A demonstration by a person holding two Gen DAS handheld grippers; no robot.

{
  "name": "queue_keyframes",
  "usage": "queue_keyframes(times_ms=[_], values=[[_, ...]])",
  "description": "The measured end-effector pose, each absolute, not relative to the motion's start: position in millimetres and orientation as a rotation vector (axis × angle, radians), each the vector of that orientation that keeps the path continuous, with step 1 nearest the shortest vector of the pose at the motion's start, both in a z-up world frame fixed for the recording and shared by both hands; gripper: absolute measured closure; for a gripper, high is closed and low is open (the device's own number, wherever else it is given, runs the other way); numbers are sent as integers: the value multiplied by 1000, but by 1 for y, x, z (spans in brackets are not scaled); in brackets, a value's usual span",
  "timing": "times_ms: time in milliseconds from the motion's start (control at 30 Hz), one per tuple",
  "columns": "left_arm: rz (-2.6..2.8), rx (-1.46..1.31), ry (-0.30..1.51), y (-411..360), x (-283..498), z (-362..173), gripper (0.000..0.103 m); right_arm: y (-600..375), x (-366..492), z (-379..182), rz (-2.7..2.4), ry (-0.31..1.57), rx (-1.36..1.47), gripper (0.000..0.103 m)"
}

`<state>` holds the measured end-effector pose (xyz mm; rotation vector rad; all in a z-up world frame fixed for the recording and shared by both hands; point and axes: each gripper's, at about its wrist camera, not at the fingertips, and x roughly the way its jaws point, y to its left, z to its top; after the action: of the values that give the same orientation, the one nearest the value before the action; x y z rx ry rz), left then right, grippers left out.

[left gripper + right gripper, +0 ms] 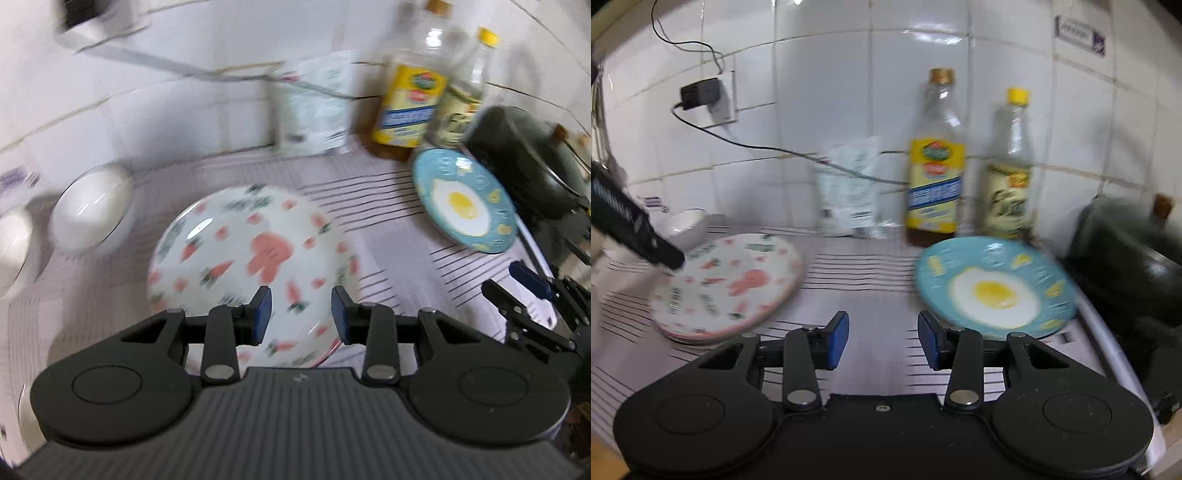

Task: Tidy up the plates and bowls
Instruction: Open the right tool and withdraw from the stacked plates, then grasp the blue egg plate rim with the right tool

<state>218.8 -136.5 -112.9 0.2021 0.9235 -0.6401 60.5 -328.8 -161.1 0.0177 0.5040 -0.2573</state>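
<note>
Left wrist view: my left gripper (pixel 301 314) and right gripper (pixel 882 341), fingers part-open and empty, hover between the pink plate (pixel 243 266) and blue plate (pixel 995 286), probably for stacking.

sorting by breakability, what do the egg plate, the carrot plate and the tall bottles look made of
Egg plate and carrot plate: likely glazed ceramic, glossy with printed patterns, though melamine is possible. Tall bottles: clear and shiny, glass or plastic, too blurred to tell.

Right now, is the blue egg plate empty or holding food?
Empty: the blue egg plate lies flat on the striped cloth; its fried egg is printed decoration.
</note>
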Motion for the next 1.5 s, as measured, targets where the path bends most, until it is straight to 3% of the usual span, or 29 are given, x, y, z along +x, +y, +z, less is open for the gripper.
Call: queue_keyframes(times_ms=[433,633,867,1167,1267,1300,1500], values=[[-837,258,874,-272,243,-130,46,-403,73,-191,-497,506,131,52],[-843,212,947,-316,269,-161,44,-422,86,-200,-565,518,160,43],[-783,218,971,-343,301,-197,42,-444,95,-210,-675,531,251,43],[-839,223,891,-350,301,-205,48,-462,102,-226,-642,482,361,43],[-870,218,897,-355,299,-205,62,-463,104,-226,-632,472,365,43],[-880,200,906,-355,299,-206,67,-464,104,-226,-624,469,368,46],[-846,199,826,-367,285,-210,67,-468,101,-228,-600,451,386,57]])
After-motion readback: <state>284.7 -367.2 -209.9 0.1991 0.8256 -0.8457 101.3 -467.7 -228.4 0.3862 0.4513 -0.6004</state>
